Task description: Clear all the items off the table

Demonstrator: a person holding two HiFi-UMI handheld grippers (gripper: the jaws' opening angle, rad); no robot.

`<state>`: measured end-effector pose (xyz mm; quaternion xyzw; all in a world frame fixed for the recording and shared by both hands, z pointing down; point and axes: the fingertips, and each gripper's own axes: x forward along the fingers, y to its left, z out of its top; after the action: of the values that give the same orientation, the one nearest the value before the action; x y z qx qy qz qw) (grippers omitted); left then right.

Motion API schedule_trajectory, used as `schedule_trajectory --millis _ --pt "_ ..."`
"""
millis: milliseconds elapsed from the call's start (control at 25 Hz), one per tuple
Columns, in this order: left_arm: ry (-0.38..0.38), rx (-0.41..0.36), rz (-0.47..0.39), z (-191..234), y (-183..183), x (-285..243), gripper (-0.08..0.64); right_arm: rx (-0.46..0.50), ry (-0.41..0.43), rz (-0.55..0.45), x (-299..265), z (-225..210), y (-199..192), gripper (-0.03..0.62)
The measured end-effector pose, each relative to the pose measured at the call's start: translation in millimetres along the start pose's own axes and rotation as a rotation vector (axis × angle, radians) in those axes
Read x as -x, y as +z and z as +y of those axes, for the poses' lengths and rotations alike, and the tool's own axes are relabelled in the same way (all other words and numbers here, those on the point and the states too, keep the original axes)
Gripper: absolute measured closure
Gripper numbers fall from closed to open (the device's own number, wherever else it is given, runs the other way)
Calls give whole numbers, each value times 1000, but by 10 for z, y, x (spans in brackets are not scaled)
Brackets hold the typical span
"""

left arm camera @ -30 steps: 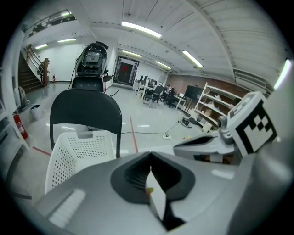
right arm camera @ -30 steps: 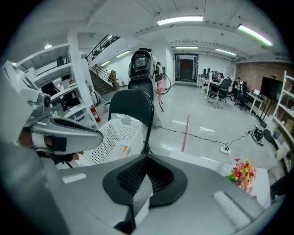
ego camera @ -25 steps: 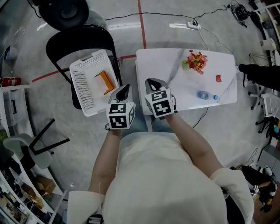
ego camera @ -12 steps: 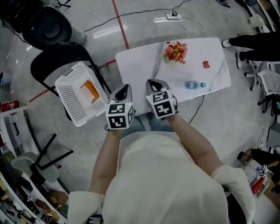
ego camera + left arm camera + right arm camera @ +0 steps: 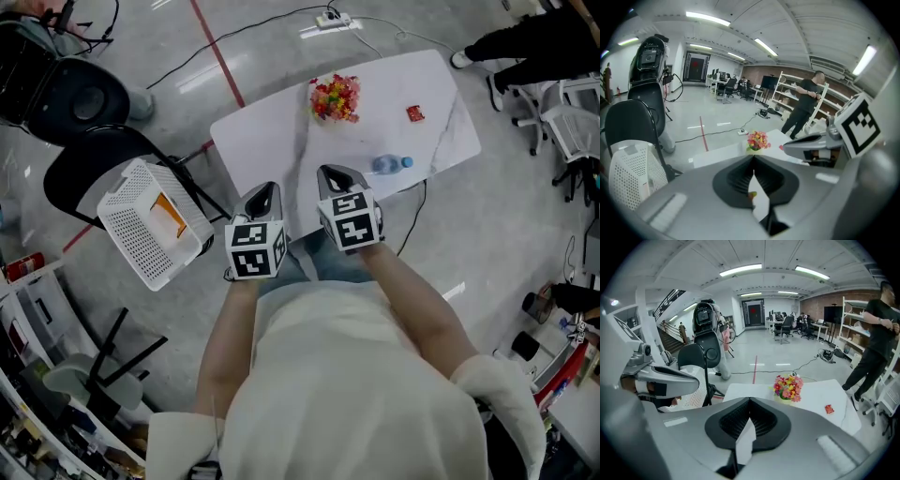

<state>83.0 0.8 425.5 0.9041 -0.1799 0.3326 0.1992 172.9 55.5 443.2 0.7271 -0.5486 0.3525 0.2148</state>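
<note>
Red packet (image 5: pixel 414 113), lettering too small

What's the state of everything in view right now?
left gripper, jaws together.
right gripper, jaws together.
water bottle, lying on its side on the table.
flower pot, upright on the table.
red packet, flat on the table.
basket, on the chair, holding an orange item.

Tabletop (image 5: pixel 272 141) with flowers (image 5: pixel 335 97), packet (image 5: pixel 414 113), bottle (image 5: pixel 389 165) ahead of right hand-held gripper (image 5: pixel 330 174); basket (image 5: pixel 131 246) on chair (image 5: pixel 80 173) left of left hand-held gripper (image 5: pixel 265 189).
</note>
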Motion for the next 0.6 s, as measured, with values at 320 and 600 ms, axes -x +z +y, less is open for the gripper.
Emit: schedule_trajectory --millis 320,600 --pt "-56 -53 47 -486 -16 -386 549 -118 -74 29 126 -671 -380 594" --pt "-101 -97 87 -855 -86 -712 550 -214 -116 55 207 -1153 -741 594"
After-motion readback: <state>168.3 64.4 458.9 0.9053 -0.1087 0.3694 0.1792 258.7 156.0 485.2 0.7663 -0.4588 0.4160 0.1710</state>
